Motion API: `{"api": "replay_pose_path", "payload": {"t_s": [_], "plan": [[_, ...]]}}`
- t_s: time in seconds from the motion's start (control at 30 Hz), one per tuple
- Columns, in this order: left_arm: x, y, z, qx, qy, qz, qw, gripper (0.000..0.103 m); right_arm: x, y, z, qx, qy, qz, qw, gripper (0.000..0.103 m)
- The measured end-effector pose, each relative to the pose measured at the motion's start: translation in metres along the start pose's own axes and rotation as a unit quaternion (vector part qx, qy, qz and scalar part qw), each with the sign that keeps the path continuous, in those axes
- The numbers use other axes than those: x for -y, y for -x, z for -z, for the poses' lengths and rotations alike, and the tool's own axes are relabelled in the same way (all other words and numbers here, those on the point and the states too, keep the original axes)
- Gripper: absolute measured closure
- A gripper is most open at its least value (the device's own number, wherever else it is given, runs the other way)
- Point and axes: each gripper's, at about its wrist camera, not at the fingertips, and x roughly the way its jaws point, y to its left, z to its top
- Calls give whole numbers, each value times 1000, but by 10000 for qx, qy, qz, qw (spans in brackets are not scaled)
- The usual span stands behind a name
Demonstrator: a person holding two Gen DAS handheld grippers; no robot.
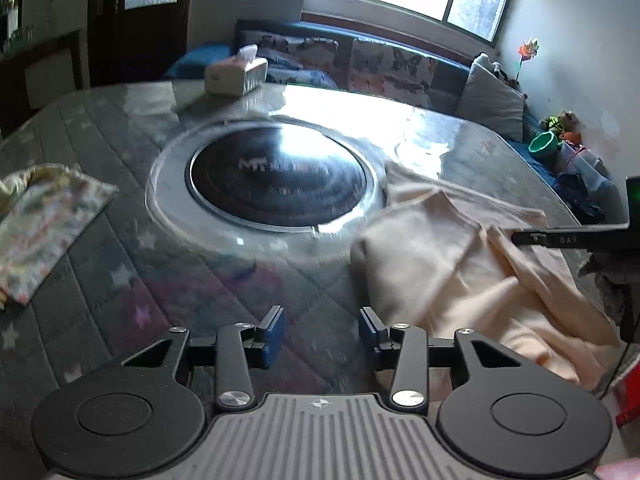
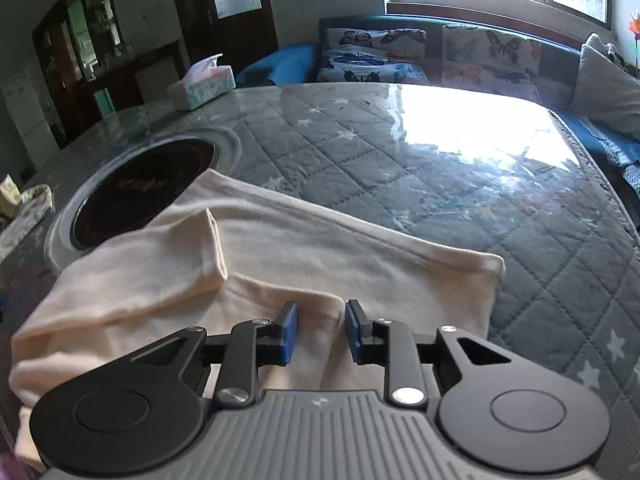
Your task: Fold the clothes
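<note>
Across the lower right of the left wrist view, a cream garment lies partly folded on the desk, which wears a grey quilted cover with pale stars under a glossy clear sheet. Its upper edge touches the rim of the round black hotplate set in the middle of the desk. At the bottom centre the left gripper hangs over bare cover just left of the cloth, its blue-padded jaws standing moderately apart with nothing between them. From the right edge of that frame the right gripper reaches in above the garment.

Seen from the right wrist view, the garment fills the lower left, one sleeve doubled back over the body. The right gripper sits directly above the fabric, jaws narrowly parted; a low ridge of cloth lies in the gap, and the pads do not appear to press it.

A floral cloth rests at the left edge, a tissue box at the far side.
</note>
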Motion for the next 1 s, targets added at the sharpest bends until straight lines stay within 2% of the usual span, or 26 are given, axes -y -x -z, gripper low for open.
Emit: {"api": "replay_pose_path", "payload": {"t_s": [0.1, 0.23, 0.33, 0.53, 0.63, 0.73, 0.9, 1.0], "plan": [[8, -13, -13, 53, -97, 52, 9999, 56, -8, 3, 3, 69, 304, 125, 9994, 97], [28, -34, -30, 158, -406, 175, 9989, 56, -7, 26, 6, 337, 365, 359, 9981, 98], [42, -48, -41, 227, -617, 234, 9976, 56, 2, 53, 10, 589, 376, 692, 9952, 98], [65, -78, -59, 202, -859, 343, 9955, 56, 40, 126, 34, 984, -84, 1841, 9779, 98], [72, -88, -65, 194, -929, 359, 9948, 56, 57, 149, 49, 955, -299, 2467, 9639, 98], [76, -97, -71, 204, -985, 338, 9944, 55, 69, 158, 62, 816, -502, 2744, 9568, 92], [81, -119, -83, 150, -1033, 166, 9944, 55, 73, 146, 65, 709, -564, 2608, 9611, 90], [85, -133, -91, 158, -1095, 186, 9937, 55, 65, 126, 59, 616, -549, 1945, 9774, 90]]}}
